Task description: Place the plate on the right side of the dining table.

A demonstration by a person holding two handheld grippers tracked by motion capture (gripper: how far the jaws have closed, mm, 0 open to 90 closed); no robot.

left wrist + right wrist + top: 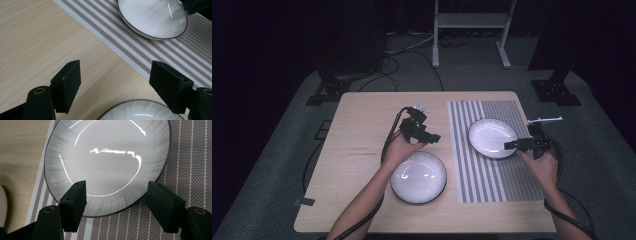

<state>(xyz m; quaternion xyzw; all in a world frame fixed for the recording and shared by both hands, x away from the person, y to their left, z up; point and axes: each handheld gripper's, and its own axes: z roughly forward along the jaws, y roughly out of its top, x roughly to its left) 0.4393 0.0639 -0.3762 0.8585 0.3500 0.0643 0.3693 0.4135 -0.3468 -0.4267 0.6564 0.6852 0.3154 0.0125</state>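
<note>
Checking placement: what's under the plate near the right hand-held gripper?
The striped placemat lies under that plate, showing around its rim; the wooden table carries the mat. Whatever sits directly beneath the plate's base is covered.

White plates [492,137], grey-striped mat [472,170], pale wood table [362,130]

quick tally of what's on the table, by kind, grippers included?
Plates: 2, one on the bare wood, one on the mat
Striped placemat: 1
Grippers: 2, left gripper and right gripper, both with jaws apart and empty
Total: 5
</note>
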